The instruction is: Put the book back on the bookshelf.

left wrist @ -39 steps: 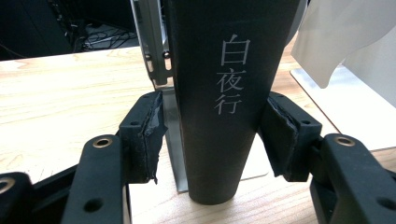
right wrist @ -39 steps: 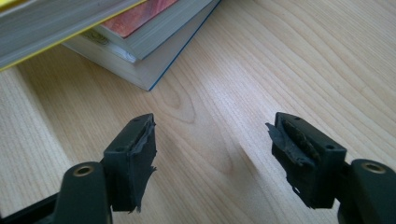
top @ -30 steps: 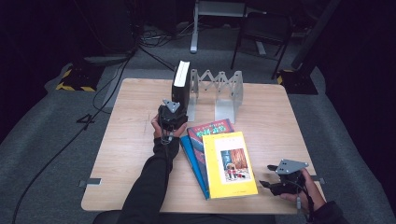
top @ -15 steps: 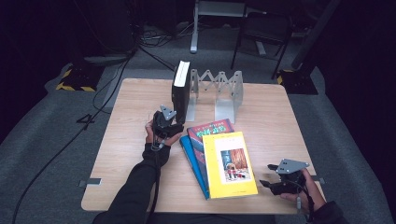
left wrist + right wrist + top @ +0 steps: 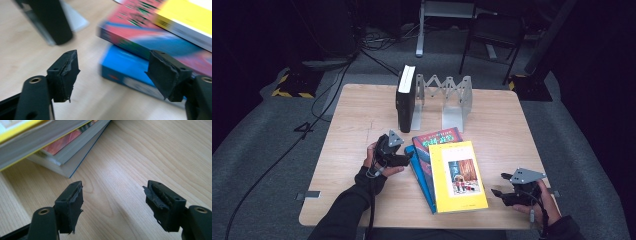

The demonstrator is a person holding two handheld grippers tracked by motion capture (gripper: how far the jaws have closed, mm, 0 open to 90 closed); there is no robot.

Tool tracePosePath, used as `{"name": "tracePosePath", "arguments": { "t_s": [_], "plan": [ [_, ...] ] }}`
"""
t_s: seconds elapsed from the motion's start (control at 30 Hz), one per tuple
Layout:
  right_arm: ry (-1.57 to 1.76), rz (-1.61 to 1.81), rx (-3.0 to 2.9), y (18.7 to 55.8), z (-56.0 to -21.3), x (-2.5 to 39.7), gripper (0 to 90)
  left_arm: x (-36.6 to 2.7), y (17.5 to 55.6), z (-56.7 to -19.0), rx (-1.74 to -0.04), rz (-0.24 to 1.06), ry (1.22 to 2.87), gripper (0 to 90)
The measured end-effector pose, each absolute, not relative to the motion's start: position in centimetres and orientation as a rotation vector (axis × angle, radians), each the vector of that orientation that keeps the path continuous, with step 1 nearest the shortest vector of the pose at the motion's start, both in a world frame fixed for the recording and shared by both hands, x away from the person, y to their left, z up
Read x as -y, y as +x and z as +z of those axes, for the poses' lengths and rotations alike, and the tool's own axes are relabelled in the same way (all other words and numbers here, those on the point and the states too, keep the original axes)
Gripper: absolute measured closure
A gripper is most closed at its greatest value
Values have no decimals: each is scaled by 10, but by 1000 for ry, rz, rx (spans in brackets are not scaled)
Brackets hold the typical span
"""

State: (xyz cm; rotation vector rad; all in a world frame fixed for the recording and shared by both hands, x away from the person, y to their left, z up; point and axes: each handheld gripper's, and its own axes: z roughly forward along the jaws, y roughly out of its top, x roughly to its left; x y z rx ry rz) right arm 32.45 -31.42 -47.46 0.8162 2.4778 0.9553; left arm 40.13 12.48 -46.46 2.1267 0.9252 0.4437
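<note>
Approaching the book stack (image 5: 447,172) at frame centre: I am holding the left gripper (image 5: 408,156) wide open and empty, touching-close at its left edge, nearer than the right gripper (image 5: 498,192), likewise open and empty; stack's long axis is running top-to-bottom.

Four books in all: three lie stacked flat on the table (image 5: 357,115), namely a yellow book (image 5: 458,175) on top, a red book (image 5: 435,138) under it and a blue book (image 5: 418,172) at the bottom, and one black book (image 5: 405,97) stands upright in the rack (image 5: 452,97). One rack, a single metal zigzag piece; its dividers number perhaps four, though the high view is too coarse to be sure. Two grippers: the left gripper (image 5: 408,156) and the right gripper (image 5: 499,185), each with two jaws spread apart. One table, one chair (image 5: 492,30) behind it
</note>
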Motion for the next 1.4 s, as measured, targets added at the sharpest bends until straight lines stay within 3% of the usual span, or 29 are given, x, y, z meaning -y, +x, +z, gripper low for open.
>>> {"name": "tracePosePath", "arguments": {
  "t_s": [0.23, 0.5, 0.7, 1.0, 1.2, 1.4],
  "plan": [
    [808, 1020, -2472, 321, -467, 313, 327, -137, 370, -471, -814, 326, 2187, 236],
    [771, 1100, -2478, 314, -458, 306, 345, -149, 349, -479, -717, 277, 2260, 200],
    [738, 1163, -2515, 305, -452, 302, 380, -165, 334, -489, -710, 208, 2297, 190],
    [709, 1169, -2522, 296, -443, 287, 415, -156, 322, -495, -650, 140, 2314, 199],
    [738, 1251, -2495, 297, -432, 296, 414, -148, 320, -499, -613, 153, 2338, 187],
    [726, 1189, -2579, 302, -439, 276, 391, -144, 317, -503, -580, 203, 2340, 175]
  ]
}}
